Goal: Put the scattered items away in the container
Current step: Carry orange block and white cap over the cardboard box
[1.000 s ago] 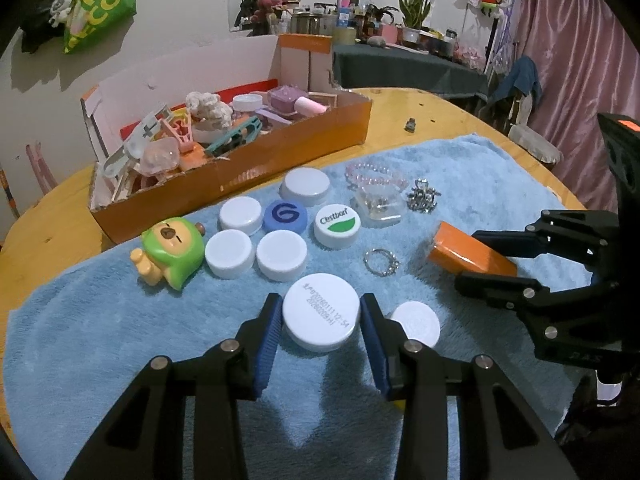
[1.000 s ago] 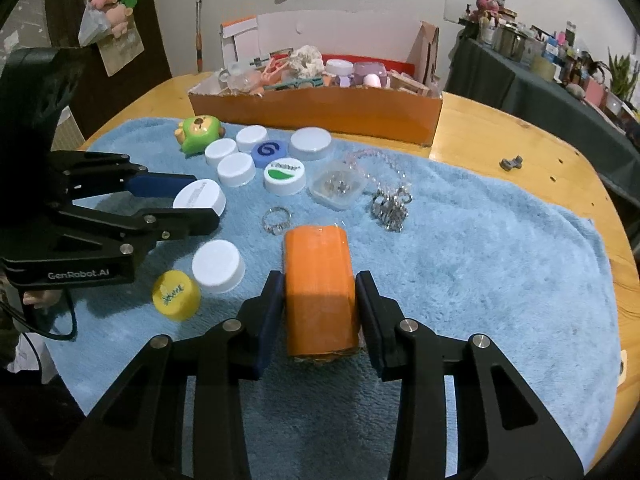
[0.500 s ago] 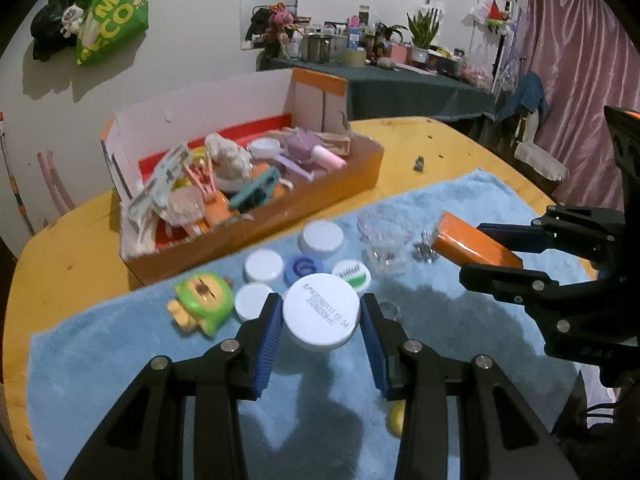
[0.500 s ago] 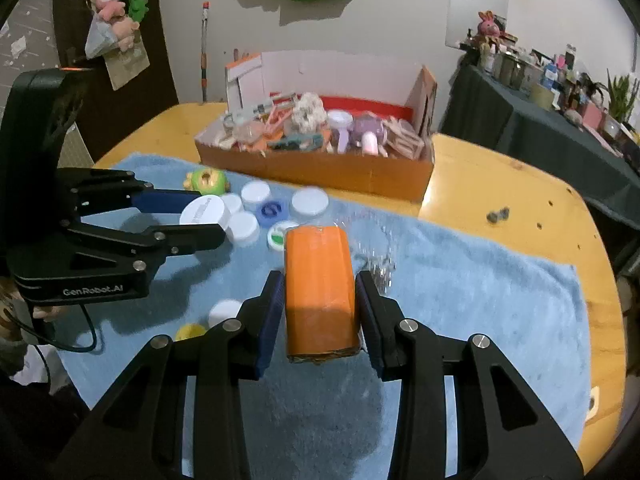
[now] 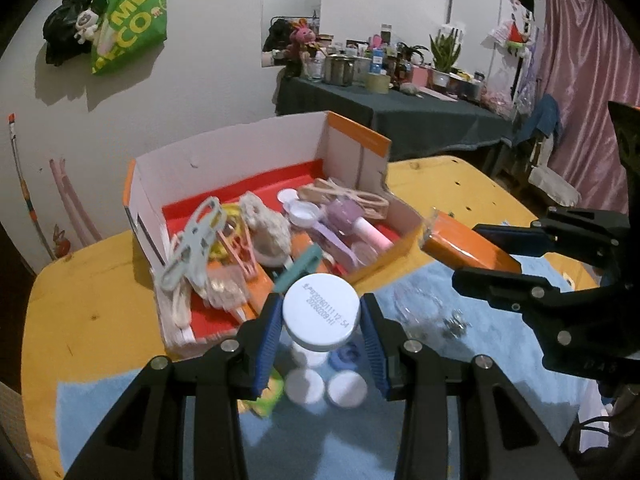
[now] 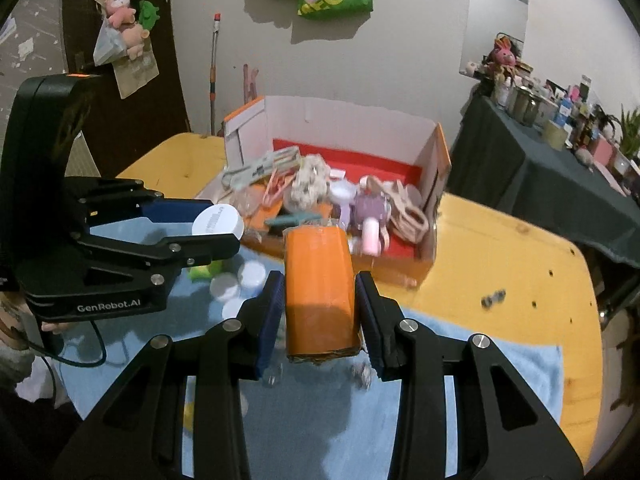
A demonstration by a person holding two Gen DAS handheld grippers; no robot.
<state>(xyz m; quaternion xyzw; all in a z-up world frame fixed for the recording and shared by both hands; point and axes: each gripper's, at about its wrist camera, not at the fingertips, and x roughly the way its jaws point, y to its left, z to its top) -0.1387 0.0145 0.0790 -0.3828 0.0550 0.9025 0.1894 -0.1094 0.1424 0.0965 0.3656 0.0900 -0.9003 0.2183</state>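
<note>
My left gripper (image 5: 321, 320) is shut on a white round lid (image 5: 321, 311) and holds it in the air at the near edge of the orange cardboard box (image 5: 148, 184). My right gripper (image 6: 320, 304) is shut on an orange block (image 6: 319, 288) and holds it up in front of the same box (image 6: 434, 248). The box is full of clips, a purple item and other small things. The lid (image 6: 218, 221) and the left gripper (image 6: 192, 226) also show in the right wrist view, and the orange block (image 5: 464, 246) shows in the left wrist view.
Several white and blue caps (image 5: 306, 386), a green toy (image 6: 206, 270) and metal rings (image 5: 454, 322) lie on the blue towel (image 5: 120, 392) below. The towel covers a yellow wooden table (image 6: 500, 256). A dark side table (image 5: 400, 120) with jars stands behind.
Both grippers have risen off the towel and moved forward toward the box, each still holding its item. The box now looks closer and is seen from higher up.
</note>
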